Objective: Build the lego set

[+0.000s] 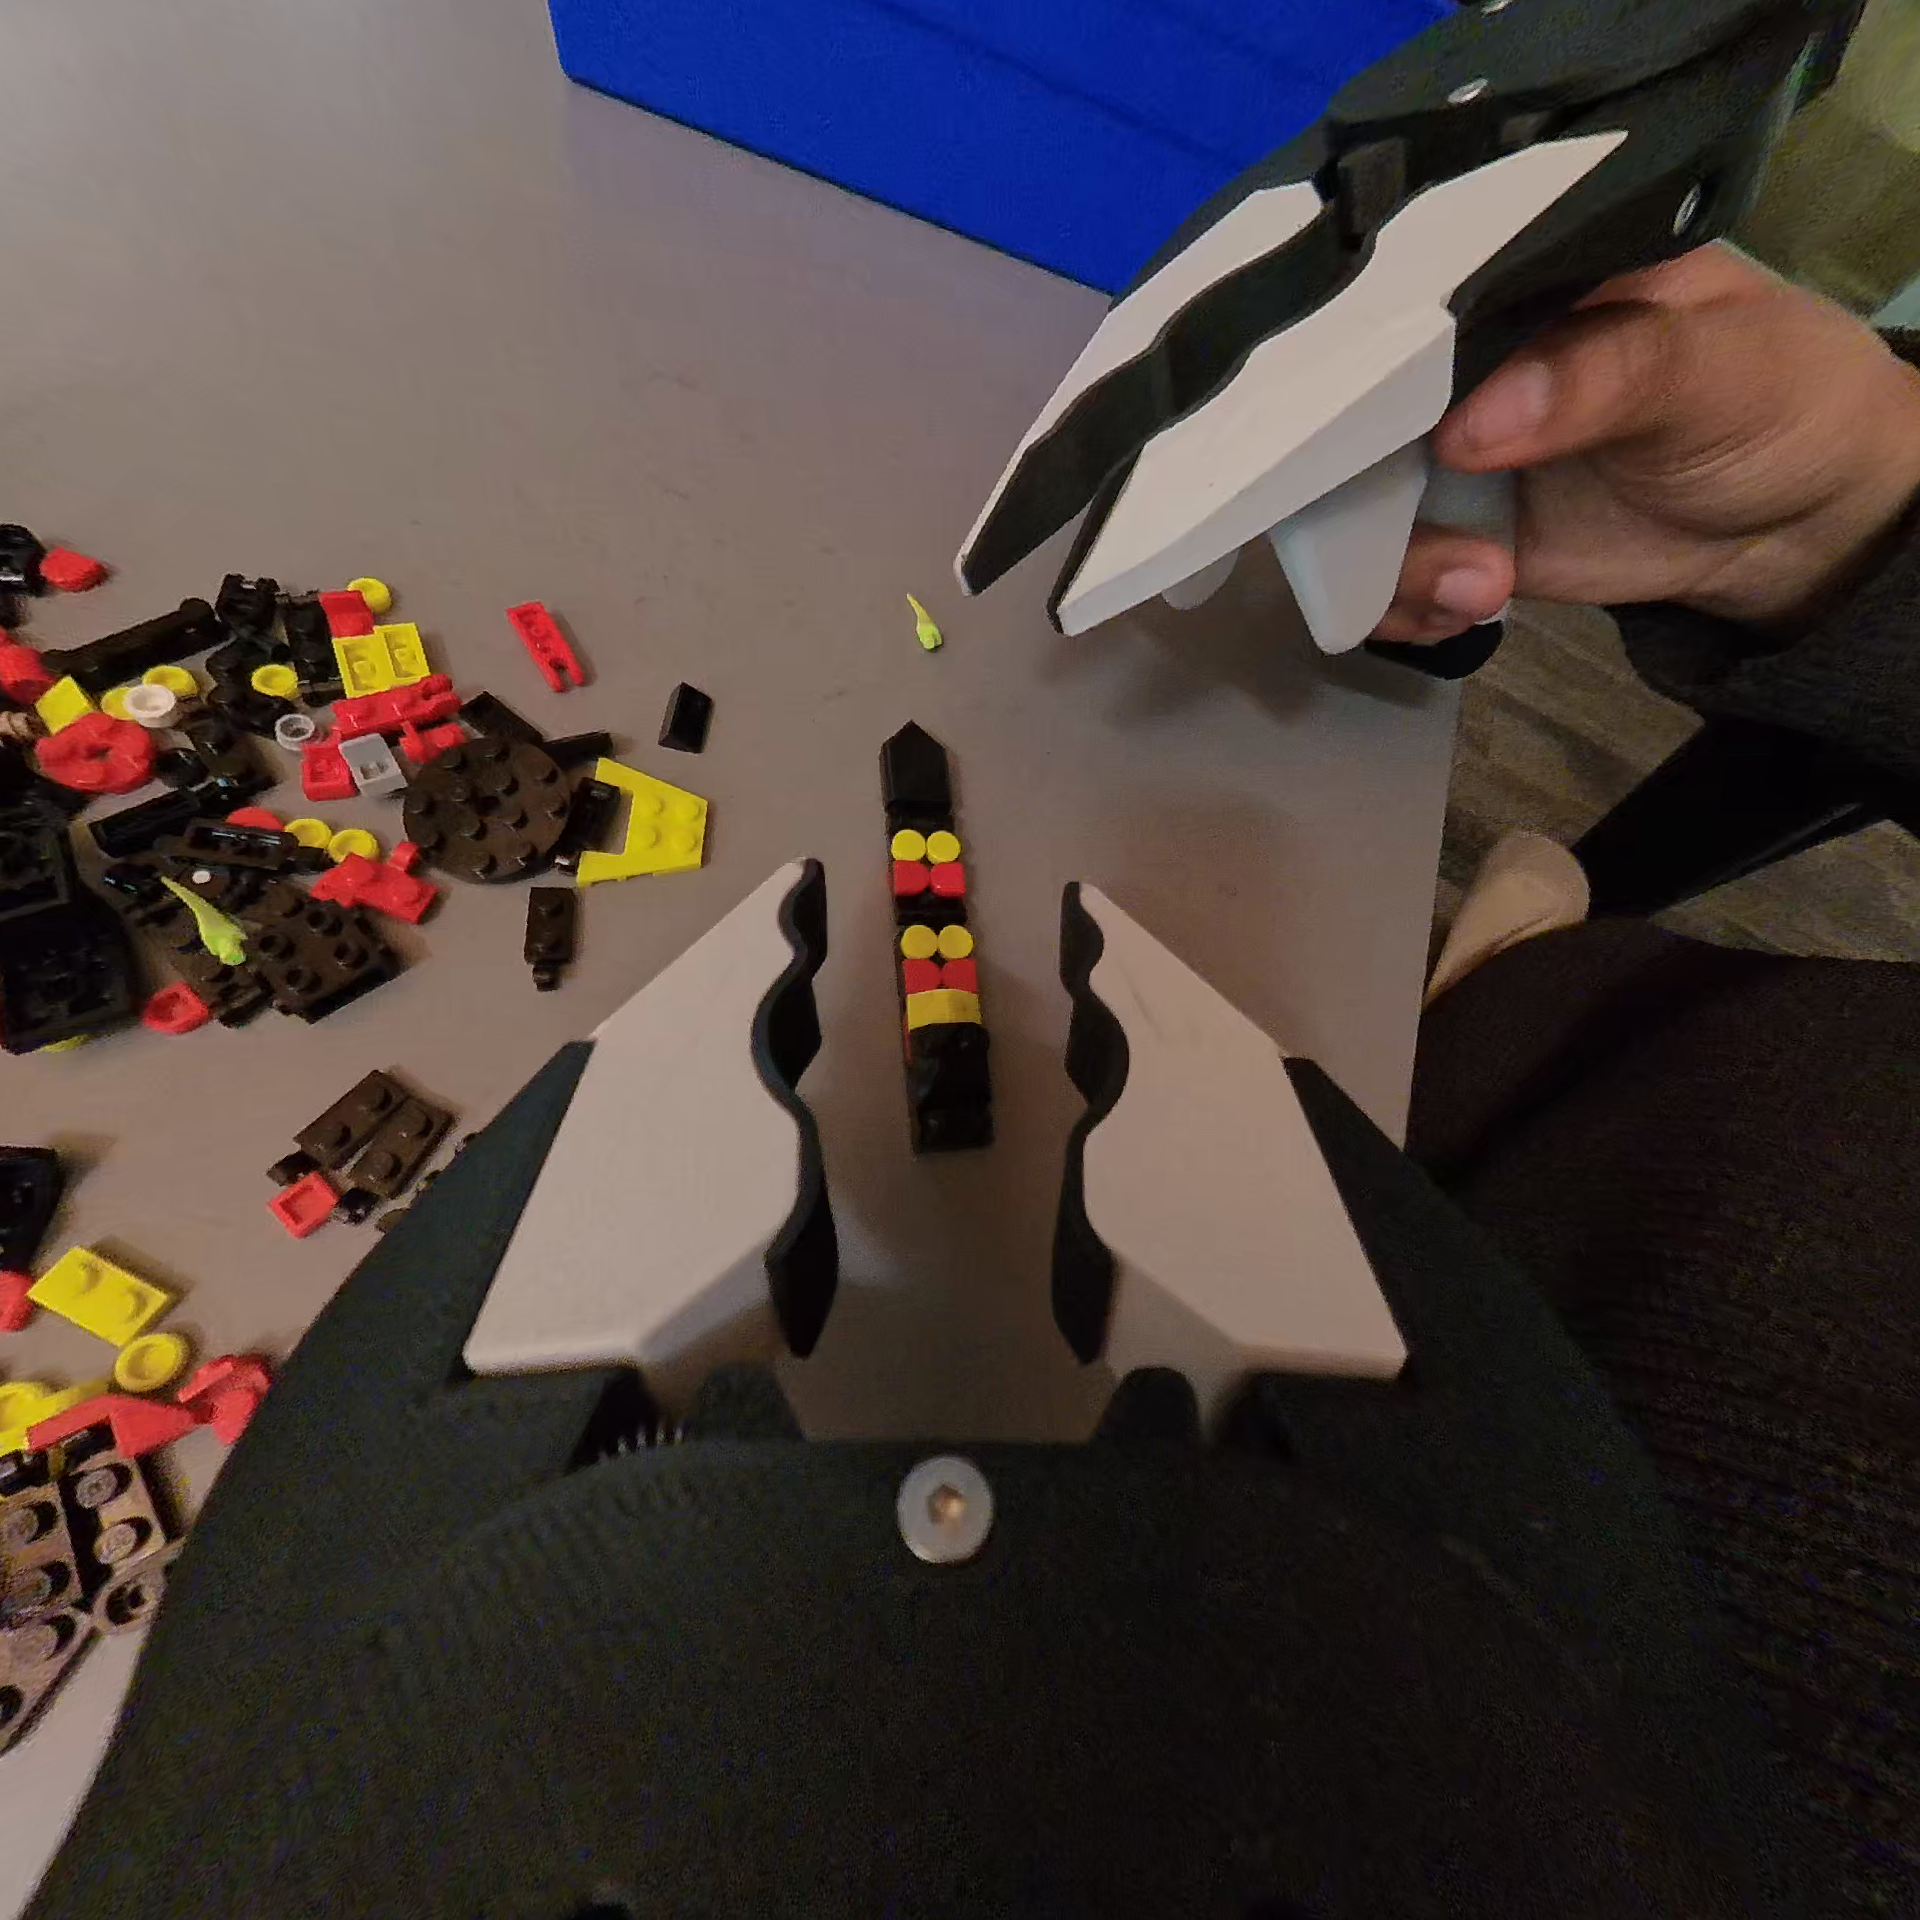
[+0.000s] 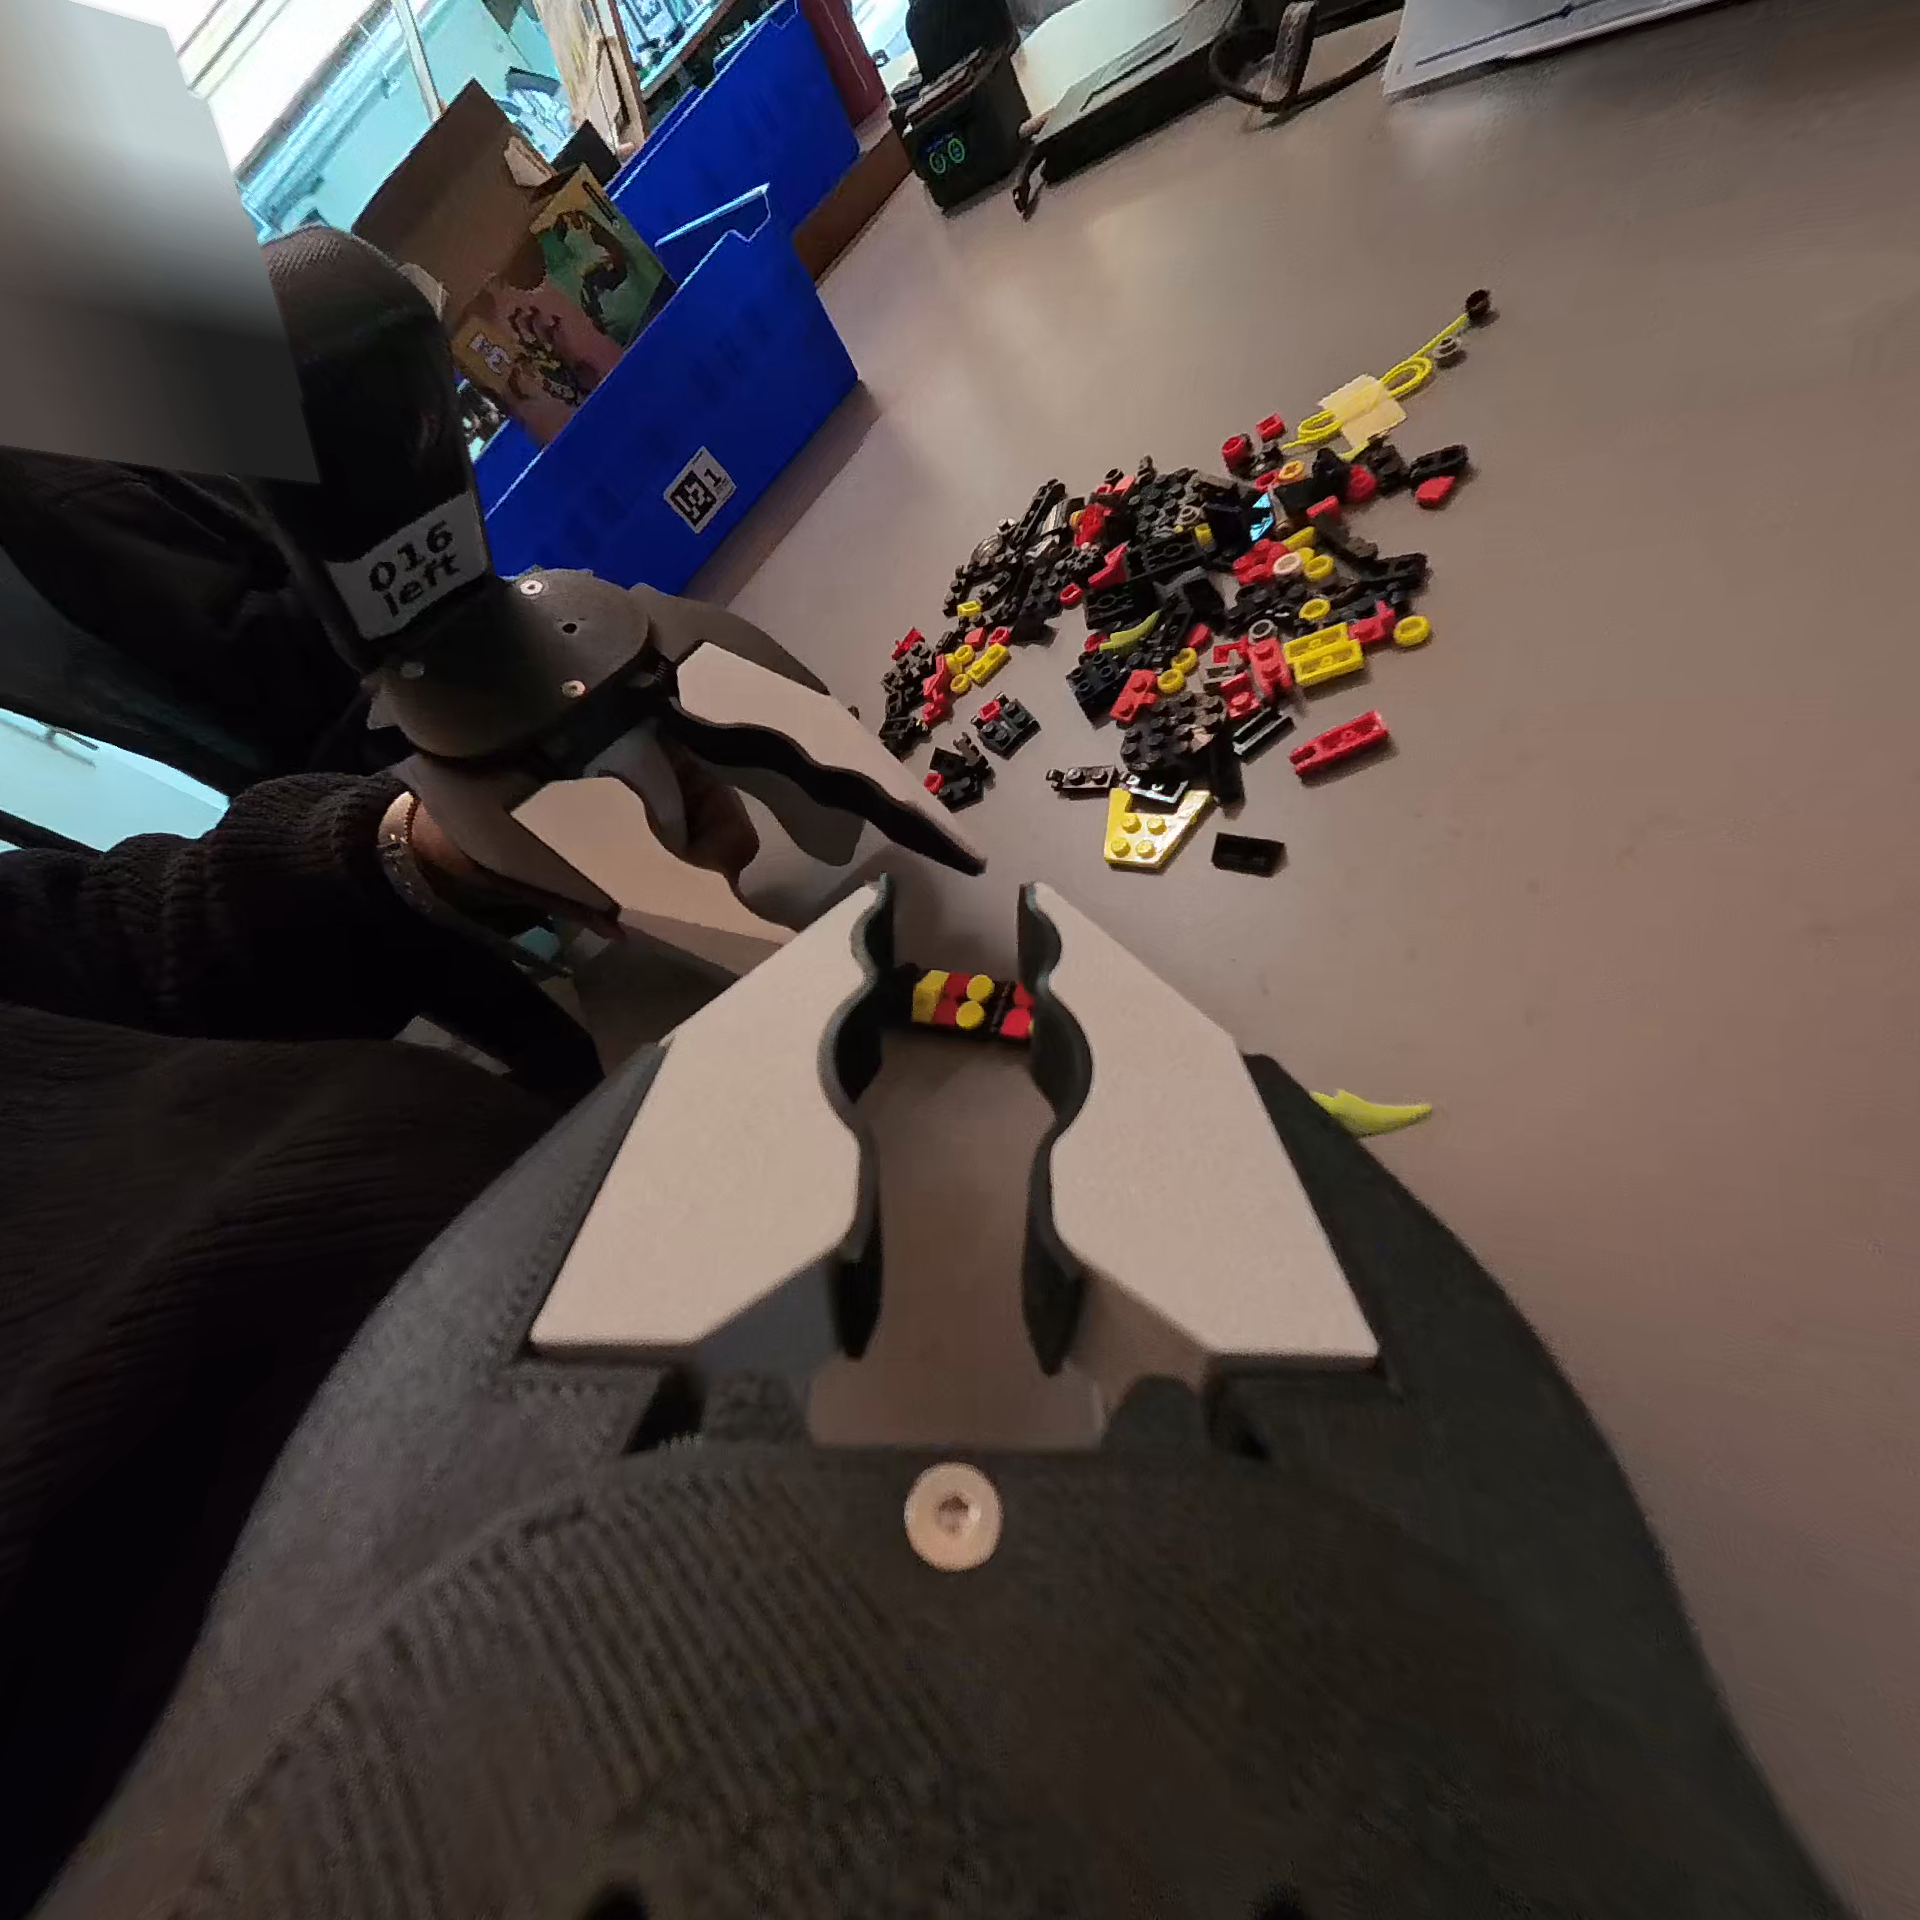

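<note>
A long black lego assembly (image 1: 932,935) with yellow and red round studs lies flat on the grey table. My left gripper (image 1: 940,883) is open, and the strip lies between its fingers without touching them. My right gripper (image 1: 1013,603) hovers beyond the strip's pointed far end, slightly open and empty. In the right wrist view, the right gripper (image 2: 954,894) points down at the strip (image 2: 966,1003), which shows through the gap between its fingers. A small lime green claw piece (image 1: 923,623) lies near the right gripper's tips and also shows in the right wrist view (image 2: 1371,1112).
A pile of loose black, red and yellow pieces (image 1: 260,810) lies left of the strip and shows in the right wrist view (image 2: 1195,623). A blue bin (image 1: 935,125) stands at the back. The table edge (image 1: 1439,831) runs close on the right. The grippers' ends are close to 5 cm from one another.
</note>
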Motion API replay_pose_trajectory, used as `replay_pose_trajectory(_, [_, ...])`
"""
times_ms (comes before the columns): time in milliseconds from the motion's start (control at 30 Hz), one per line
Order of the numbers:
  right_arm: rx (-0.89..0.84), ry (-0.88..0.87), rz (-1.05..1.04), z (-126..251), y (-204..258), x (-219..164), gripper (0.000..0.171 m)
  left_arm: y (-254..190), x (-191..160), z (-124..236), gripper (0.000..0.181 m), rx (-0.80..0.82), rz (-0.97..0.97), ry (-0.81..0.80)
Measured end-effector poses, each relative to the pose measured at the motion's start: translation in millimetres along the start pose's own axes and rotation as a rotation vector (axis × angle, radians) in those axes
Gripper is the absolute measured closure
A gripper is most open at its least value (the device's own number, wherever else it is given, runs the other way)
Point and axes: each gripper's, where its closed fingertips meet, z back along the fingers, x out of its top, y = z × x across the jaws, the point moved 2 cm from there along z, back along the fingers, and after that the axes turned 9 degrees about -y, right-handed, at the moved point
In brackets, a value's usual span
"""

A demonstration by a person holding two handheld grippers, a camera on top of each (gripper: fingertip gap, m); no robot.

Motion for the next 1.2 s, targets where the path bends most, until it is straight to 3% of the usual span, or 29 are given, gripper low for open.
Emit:
replay_pose_trajectory(33, [0.005, 0.0, -0.009, -0.1, 0.1, -0.2, 0.149, 0.4, -0.5, -0.3, 0.14, 0.005, -0.006, 0.004])
replay_pose_trajectory(1200, [0.032, 0.035, -0.15, -9.5, -24.8, -2.4, 0.143, 11.1, 7.4, 2.1, 0.14, -0.055, 0.174, -0.039])
